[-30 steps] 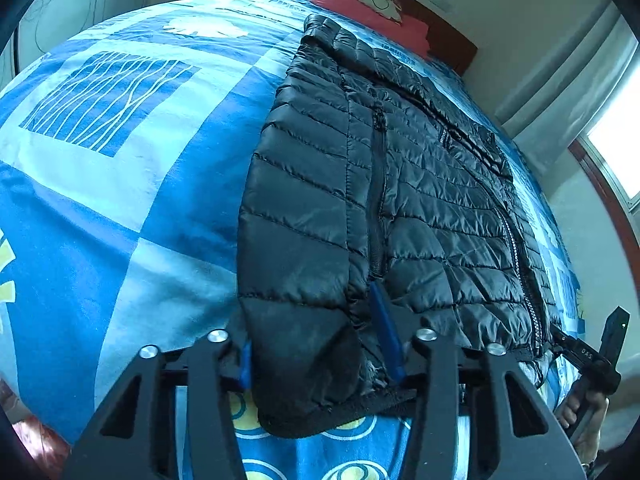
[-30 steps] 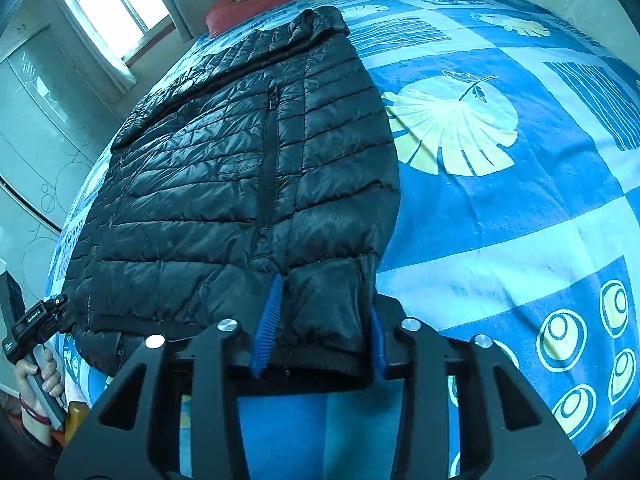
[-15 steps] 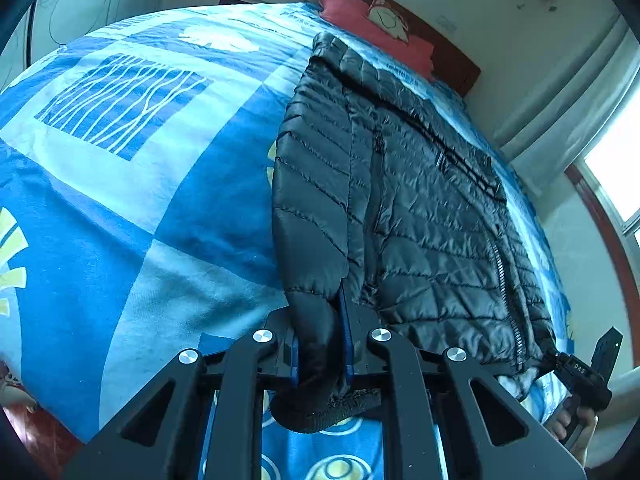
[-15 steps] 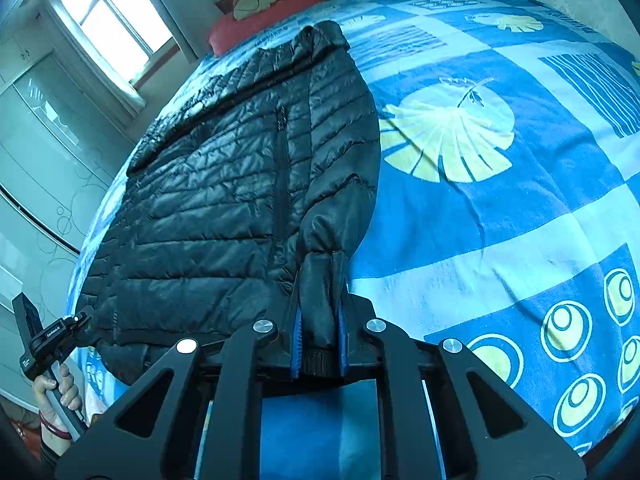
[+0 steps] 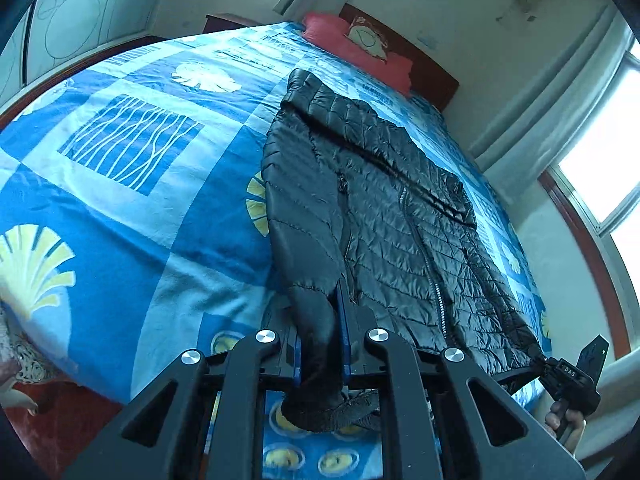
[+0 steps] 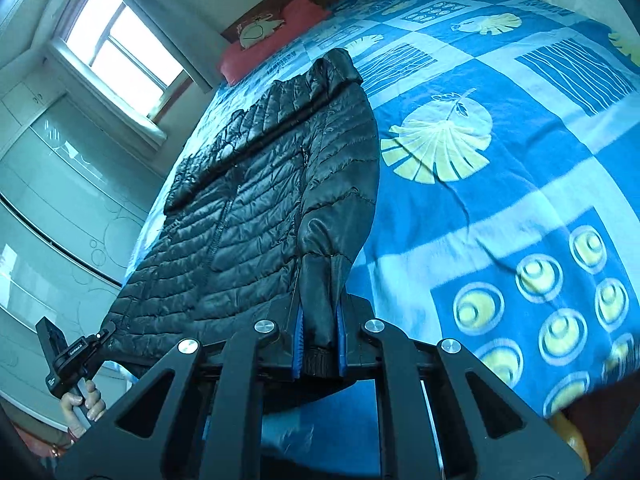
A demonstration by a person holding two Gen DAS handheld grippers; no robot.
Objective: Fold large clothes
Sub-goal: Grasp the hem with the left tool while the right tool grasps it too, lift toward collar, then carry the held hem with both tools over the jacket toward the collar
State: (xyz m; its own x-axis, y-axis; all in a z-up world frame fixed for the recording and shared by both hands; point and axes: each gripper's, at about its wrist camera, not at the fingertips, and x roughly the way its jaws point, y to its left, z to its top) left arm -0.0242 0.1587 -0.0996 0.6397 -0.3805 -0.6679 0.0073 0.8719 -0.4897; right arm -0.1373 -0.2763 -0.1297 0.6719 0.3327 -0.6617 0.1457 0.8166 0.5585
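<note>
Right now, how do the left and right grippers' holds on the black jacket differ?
The left gripper pinches a bottom corner of the black puffer jacket where a loose hem strap hangs below its fingers; the right gripper pinches the opposite corner, where a ribbed edge shows. The left hold sits on the jacket's left edge, the right on its right edge. Both are shut on fabric near the bed's foot.
</note>
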